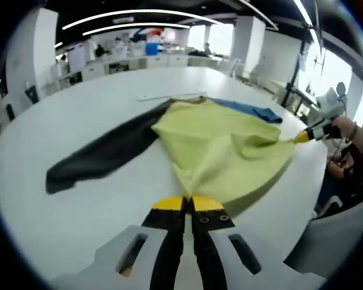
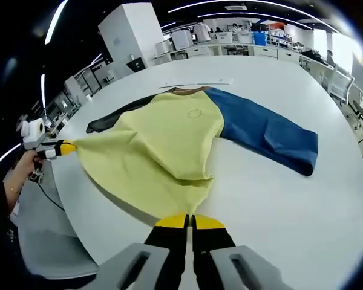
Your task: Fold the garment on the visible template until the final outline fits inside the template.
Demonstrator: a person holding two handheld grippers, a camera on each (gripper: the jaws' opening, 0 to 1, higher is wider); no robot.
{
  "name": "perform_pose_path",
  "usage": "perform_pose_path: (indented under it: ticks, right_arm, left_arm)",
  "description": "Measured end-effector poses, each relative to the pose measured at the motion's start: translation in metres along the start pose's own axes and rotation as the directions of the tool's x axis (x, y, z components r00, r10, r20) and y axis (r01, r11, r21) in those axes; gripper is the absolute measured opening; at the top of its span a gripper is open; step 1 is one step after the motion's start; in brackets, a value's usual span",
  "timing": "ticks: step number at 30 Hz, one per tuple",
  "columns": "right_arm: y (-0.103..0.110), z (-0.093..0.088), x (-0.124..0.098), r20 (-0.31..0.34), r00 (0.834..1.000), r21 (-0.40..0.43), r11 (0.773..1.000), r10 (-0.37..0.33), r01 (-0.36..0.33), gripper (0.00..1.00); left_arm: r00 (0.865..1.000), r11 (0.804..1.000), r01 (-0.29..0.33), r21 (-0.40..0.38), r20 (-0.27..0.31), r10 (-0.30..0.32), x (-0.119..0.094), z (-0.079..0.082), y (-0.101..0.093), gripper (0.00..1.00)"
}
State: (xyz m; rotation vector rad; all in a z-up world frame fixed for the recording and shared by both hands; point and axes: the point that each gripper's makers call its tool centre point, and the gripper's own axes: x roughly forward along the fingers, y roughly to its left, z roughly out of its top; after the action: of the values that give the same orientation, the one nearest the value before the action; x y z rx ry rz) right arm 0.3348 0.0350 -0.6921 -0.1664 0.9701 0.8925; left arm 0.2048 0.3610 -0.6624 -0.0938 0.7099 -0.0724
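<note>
In the left gripper view, the left hand-held gripper (image 1: 188, 204) rises from the bottom centre with its yellow-tipped jaws pressed together on the hem of the garment (image 1: 221, 151). The garment lies across the middle of the white desk (image 1: 78, 121): a yellow body, a black sleeve (image 1: 103, 156) stretching to the left of the frame, and a blue sleeve (image 1: 254, 111) at upper right. At the right edge, the right hand-held gripper (image 1: 302, 136) pinches another corner of the hem, pulling it taut.

In the right gripper view, the right hand-held gripper (image 2: 189, 222) comes up from the bottom centre, jaws clamped on the yellow hem. The garment (image 2: 163, 139) spreads over the centre of the desk (image 2: 278, 199), the blue sleeve (image 2: 269, 134) running to the right and the black sleeve (image 2: 118, 118) towards the upper left. At the left edge, the left hand-held gripper (image 2: 66, 147), held by a hand (image 2: 25, 168), grips the hem's far corner.
</note>
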Motion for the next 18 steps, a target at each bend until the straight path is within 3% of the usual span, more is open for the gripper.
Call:
perform_pose_path:
  ticks: [18]
  right_arm:
    - [0.011,-0.039,-0.016,-0.007,0.999,0.035,0.998,-0.043,0.043,0.0]
  left_arm:
    - [0.992,0.994,0.031,-0.101,-0.115,-0.042,-0.018,-0.05,-0.018,0.0]
